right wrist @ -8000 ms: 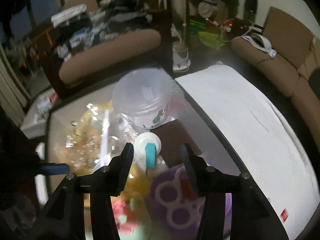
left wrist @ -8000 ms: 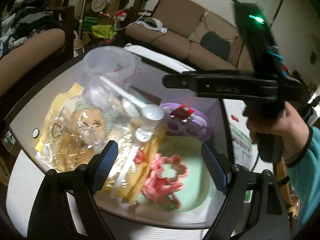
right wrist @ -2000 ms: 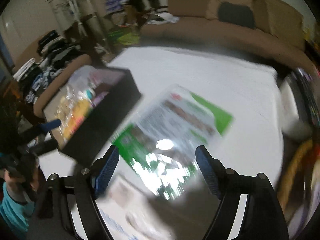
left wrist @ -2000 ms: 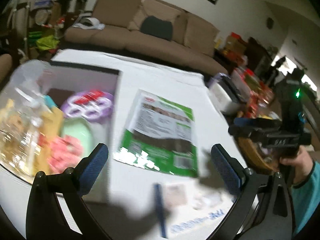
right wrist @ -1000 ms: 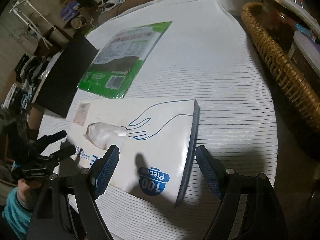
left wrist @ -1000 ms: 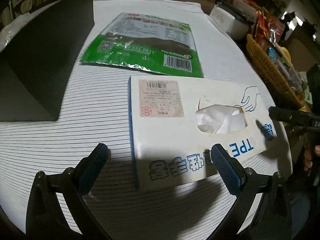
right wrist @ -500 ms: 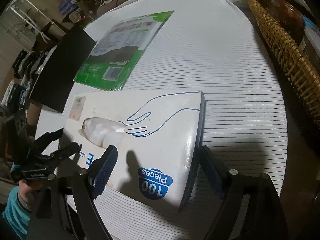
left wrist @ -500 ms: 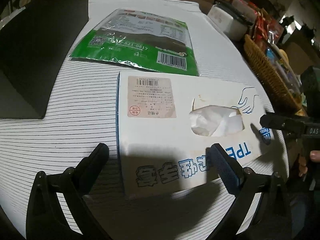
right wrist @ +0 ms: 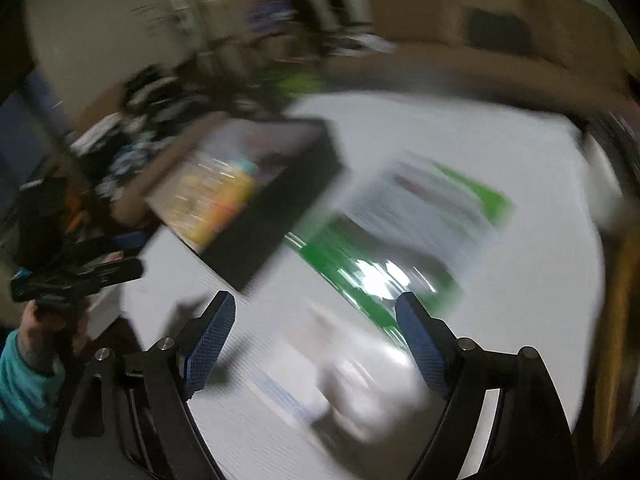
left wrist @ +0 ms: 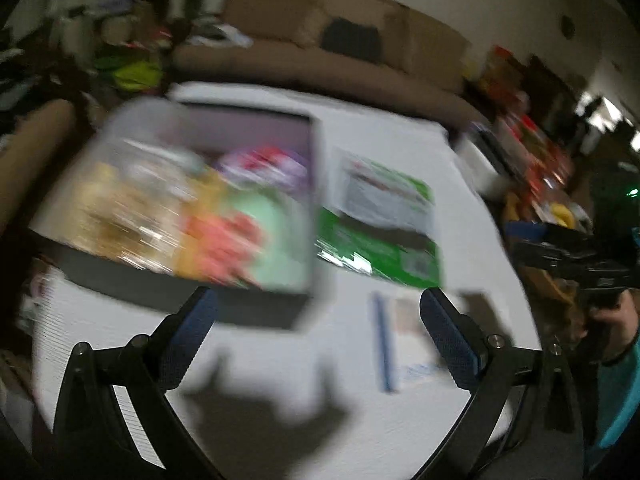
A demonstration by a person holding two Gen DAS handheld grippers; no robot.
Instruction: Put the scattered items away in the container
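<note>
Both views are motion-blurred. The black container sits on the white striped table, filled with yellow, pink, green and purple items; it also shows in the right wrist view. A green and white packet lies flat to its right, also in the right wrist view. A white tissue box lies nearer, also in the right wrist view. My left gripper is open and empty, raised over the table. My right gripper is open and empty above the tissue box.
A brown sofa stands beyond the table. A wicker basket and cluttered packets sit at the table's right side. Clothes and clutter lie off to the left.
Both grippers have pulled up and back from the tissue box. The views now swing over the container and the green packet. The box stays on the table.
</note>
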